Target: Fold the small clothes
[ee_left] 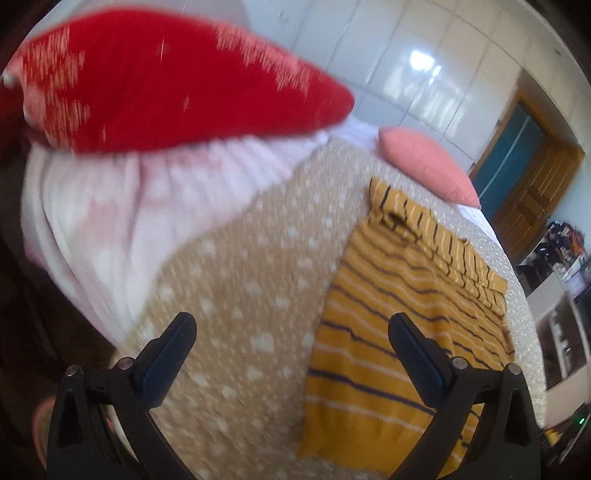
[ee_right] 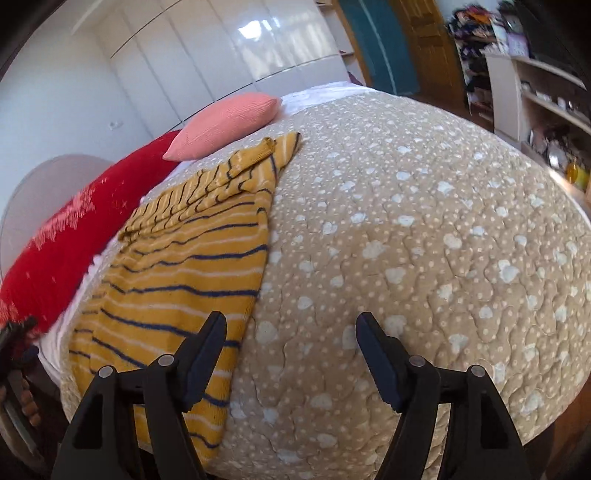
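Both my left gripper point(ee_left: 291, 332) and right gripper point(ee_right: 291, 332) gape empty; pinching the bed quilt point(ee_right: 424, 240) beneath the striped yellow garment point(ee_right: 177, 280) could ruin my fold.

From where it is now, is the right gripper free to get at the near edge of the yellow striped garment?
Probably yes. The right gripper hangs open and empty above the bedspread, and the yellow striped garment lies flat beside its left jaw with nothing on or before that edge.

I see bright daylight, window glare on the glossy wardrobe doors point(ee_right: 258, 33), motion blur in the left view, fisheye-bent edges.
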### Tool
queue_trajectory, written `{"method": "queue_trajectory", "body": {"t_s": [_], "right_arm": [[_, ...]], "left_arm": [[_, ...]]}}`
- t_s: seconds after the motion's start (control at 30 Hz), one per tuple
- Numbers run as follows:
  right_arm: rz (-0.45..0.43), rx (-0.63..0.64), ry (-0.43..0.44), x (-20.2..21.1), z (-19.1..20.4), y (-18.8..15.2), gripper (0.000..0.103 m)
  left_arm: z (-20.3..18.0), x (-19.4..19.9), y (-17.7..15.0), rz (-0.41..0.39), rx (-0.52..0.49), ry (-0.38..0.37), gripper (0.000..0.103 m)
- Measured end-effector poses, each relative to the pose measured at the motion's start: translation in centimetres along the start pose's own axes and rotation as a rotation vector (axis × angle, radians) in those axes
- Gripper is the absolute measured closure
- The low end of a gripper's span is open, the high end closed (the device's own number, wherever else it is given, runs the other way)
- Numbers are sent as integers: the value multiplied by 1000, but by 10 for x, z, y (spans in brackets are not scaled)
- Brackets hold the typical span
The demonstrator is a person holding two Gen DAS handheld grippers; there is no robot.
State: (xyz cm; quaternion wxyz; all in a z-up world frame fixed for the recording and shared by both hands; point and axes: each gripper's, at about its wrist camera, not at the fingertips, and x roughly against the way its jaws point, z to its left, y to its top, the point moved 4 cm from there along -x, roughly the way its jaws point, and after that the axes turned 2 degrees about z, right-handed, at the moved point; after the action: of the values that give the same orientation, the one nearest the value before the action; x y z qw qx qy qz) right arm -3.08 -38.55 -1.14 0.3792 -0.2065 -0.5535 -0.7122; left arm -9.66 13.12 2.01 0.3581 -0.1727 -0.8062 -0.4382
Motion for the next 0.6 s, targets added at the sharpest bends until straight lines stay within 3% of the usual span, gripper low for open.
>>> {"method": "queue_trajectory", "body": {"t_s": [0.2, 0.37, 0.6], "right_arm": [[-18, 115, -18, -23, 34, -11, 25], [-84, 100, 3, -36, 44, -13, 5], [-58, 216, -49, -41, 54, -18, 2]], "left_arm": [[-18, -29, -16, 70, -55, -5, 0], [-29, -49, -30, 155, -74, -40, 0], [-25, -51, -31, 166, -54, -70, 0]]}}
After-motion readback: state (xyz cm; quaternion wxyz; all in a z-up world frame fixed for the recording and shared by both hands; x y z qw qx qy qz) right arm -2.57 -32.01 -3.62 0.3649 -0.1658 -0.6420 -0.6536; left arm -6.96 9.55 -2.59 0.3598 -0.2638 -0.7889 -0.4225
